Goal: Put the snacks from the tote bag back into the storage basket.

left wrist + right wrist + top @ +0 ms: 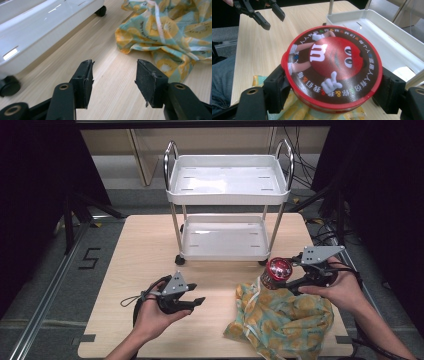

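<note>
A round can with a red lid (279,269) showing a red candy character (332,60) is clamped by its sides between the jaws of my right gripper (283,281) (333,83). It hangs lid-forward just above a crumpled yellow and teal kiwi-print cloth bag (285,317) (294,110) at the table's front right. My left gripper (196,293) (113,67) stands open over bare wood at the front left, nothing between its pads, with the bag (170,27) a short way ahead of it. The left gripper (275,22) also appears far off in the right gripper view.
A white two-shelf wheeled cart (225,254) (37,27) (387,32) stands on the wooden table (145,250) at the back middle, its shelves bare. Its black wheels sit close behind the can. The table edge lies near both hands.
</note>
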`<state>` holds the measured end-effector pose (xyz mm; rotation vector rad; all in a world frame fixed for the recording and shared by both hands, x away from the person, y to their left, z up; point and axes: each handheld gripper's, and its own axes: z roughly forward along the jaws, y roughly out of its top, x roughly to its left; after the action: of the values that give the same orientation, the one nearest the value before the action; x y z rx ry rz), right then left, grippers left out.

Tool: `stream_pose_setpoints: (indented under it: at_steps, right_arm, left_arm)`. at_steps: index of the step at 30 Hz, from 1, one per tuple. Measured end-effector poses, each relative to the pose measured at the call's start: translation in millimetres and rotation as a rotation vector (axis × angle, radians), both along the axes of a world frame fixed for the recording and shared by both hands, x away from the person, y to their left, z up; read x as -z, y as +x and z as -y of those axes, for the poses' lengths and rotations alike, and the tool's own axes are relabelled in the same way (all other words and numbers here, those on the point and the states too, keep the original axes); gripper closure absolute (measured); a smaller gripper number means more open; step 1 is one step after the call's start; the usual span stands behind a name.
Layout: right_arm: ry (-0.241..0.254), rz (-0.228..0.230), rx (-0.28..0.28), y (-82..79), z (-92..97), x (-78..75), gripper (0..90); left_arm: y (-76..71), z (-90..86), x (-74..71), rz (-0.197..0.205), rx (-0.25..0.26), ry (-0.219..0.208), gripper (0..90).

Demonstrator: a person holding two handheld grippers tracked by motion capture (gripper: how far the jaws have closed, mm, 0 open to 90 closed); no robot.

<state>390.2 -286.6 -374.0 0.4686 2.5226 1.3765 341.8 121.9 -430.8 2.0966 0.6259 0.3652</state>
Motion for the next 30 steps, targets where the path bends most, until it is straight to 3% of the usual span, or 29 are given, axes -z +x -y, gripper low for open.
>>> stream_pose_setpoints:
  at_steps: [1,4,5,7,8,11,12,13,15,16,18,19,24,27,30]
  right_arm:
    - [0.006,0.019,-0.002,1.7,-1.4,0.9,26.2]
    - [-0.003,0.012,-0.006,3.5,-4.2,0.3,26.3]
    - [-0.009,0.001,-0.009,3.4,-4.8,0.2,26.3]
    - [0.006,0.005,0.001,4.3,-7.4,0.8,26.3]
    - [-0.012,0.007,-0.009,6.4,-6.9,0.1,26.3]
    - [-0.002,0.023,-0.012,9.0,-9.8,0.7,26.3]
    - [-0.001,0.020,-0.008,9.2,-10.3,0.3,26.3]
    - [0.001,0.017,0.000,9.4,-11.0,0.2,26.3]
    - [-0.008,0.012,-0.006,11.0,-11.2,-0.7,26.3]
    - [-0.013,0.025,-0.010,12.8,-11.1,-1.4,26.3]
    - [0.004,0.018,0.001,14.2,-13.1,-1.1,26.2]
    - [0.003,0.024,-0.002,15.0,-14.0,-1.1,26.3]
    - [0.002,0.029,-0.006,18.8,-17.8,-3.0,26.3]
    - [0.003,0.030,-0.007,20.9,-20.3,-3.8,26.3]
    - [-0.005,0.038,-0.011,24.9,-22.9,-4.5,26.2]
  left_arm:
    - [-0.4,-3.1,0.5,0.004,-0.002,0.002,46.9]
    - [-3.2,-10.7,2.9,-0.009,-0.030,-0.031,46.9]
    - [-3.2,-14.2,1.9,-0.004,-0.027,-0.004,46.9]
    - [-5.4,-17.3,4.4,-0.002,-0.048,-0.041,46.8]
    - [-5.4,-20.5,3.2,0.003,-0.044,-0.013,46.7]
    - [-7.3,-24.6,5.3,-0.005,-0.072,-0.029,46.3]
    - [-6.1,-27.4,5.3,0.011,-0.060,-0.010,46.1]
    - [-7.0,-27.2,6.3,0.003,-0.079,-0.029,45.9]
    - [-5.5,-30.1,5.7,0.014,-0.076,-0.013,45.8]
    - [-6.6,-29.3,6.4,-0.001,-0.091,-0.030,45.8]
    - [-4.6,-30.7,5.3,0.023,-0.073,-0.011,45.6]
    - [-5.8,-30.2,5.6,0.007,-0.088,-0.019,45.5]
    - [-4.9,-30.8,5.5,0.005,-0.088,-0.037,45.2]
    - [-3.4,-33.4,4.1,0.030,-0.076,-0.010,44.9]
    - [-3.8,-32.1,5.8,0.005,-0.095,-0.046,44.8]
